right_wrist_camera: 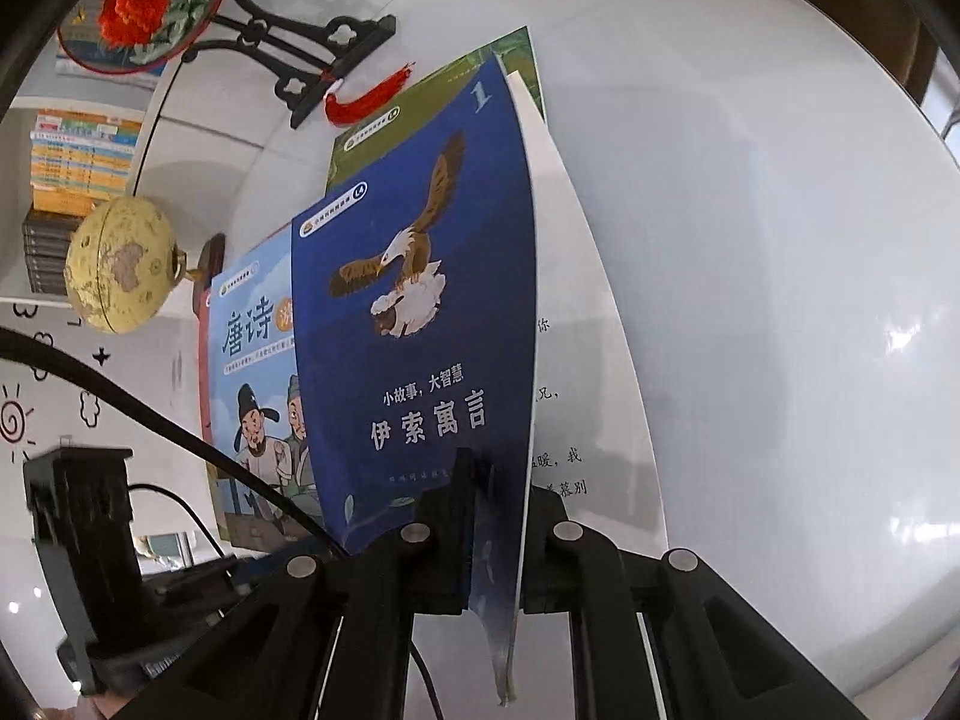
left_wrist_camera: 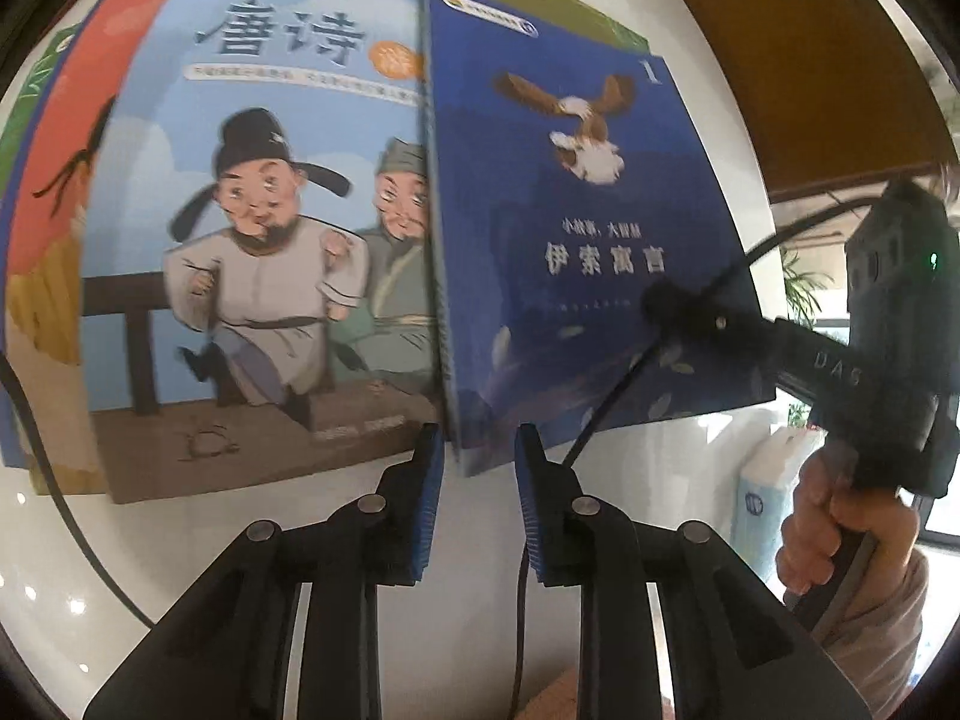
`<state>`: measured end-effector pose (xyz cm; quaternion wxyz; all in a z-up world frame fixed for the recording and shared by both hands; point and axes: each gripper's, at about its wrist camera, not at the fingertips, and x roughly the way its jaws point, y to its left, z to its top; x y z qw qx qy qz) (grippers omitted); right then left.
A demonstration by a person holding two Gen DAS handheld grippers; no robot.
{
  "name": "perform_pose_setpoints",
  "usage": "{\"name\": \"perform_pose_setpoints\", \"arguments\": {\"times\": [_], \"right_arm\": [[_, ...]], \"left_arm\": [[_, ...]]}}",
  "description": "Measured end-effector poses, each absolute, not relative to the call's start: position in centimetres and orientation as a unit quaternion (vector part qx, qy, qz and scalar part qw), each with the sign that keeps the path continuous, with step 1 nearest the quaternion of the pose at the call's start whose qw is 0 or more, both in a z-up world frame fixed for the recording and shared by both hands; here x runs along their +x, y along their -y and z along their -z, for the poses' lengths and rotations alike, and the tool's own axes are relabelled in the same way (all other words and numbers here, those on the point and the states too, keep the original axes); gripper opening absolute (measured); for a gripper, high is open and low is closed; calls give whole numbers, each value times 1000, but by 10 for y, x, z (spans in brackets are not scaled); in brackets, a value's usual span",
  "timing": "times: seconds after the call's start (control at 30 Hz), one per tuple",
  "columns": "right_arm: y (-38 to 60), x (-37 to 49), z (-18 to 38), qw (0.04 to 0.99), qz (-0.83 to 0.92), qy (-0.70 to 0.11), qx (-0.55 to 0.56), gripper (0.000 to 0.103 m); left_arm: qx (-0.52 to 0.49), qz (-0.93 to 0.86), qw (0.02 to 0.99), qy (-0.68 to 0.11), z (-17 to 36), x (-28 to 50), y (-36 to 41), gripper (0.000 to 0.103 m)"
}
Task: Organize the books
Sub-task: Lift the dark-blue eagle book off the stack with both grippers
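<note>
A dark blue book [left_wrist_camera: 588,240] with an eagle on its cover lies on top of a green book [left_wrist_camera: 540,6], beside a light blue book [left_wrist_camera: 270,210] showing two robed men. A red book [left_wrist_camera: 78,120] sticks out beneath that one. My left gripper [left_wrist_camera: 478,441] stands slightly open, its blue pads on either side of the dark blue book's near corner without pressing it. My right gripper [right_wrist_camera: 501,480] is shut on the bottom edge of the dark blue book [right_wrist_camera: 414,300], whose cover is lifted off a printed white page [right_wrist_camera: 564,312]. In the left wrist view the right gripper [left_wrist_camera: 660,300] clamps that book's right edge.
The books lie on a glossy white round table [right_wrist_camera: 780,240]. A round fan ornament [right_wrist_camera: 144,6] on a black stand with a red tassel sits behind them, with a cream globe [right_wrist_camera: 120,264] and shelved books [right_wrist_camera: 78,150] to the left. A hand [left_wrist_camera: 828,516] holds the right gripper's handle.
</note>
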<state>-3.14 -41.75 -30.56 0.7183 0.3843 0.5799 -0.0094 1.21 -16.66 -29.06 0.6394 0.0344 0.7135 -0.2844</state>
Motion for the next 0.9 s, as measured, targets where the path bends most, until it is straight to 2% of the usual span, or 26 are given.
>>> {"name": "perform_pose_setpoints", "arguments": {"times": [0.33, 0.5, 0.63, 0.8, 0.9], "right_arm": [[419, -37, 303, 722, -3, -604, 337, 7], [433, -56, 306, 701, -2, -614, 362, 8], [440, -65, 309, 686, -2, -615, 388, 8], [436, -69, 306, 686, -17, -634, 357, 7], [440, -77, 308, 683, -23, -634, 363, 8]], "left_arm": [[16, 263, 639, -722, 297, 24, 185, 22], [64, 268, 652, -706, 293, 15, 201, 25], [96, 274, 592, -751, 318, -8, 213, 24], [102, 288, 619, -723, 313, -17, 227, 25], [63, 292, 640, -709, 310, -5, 225, 25]]}}
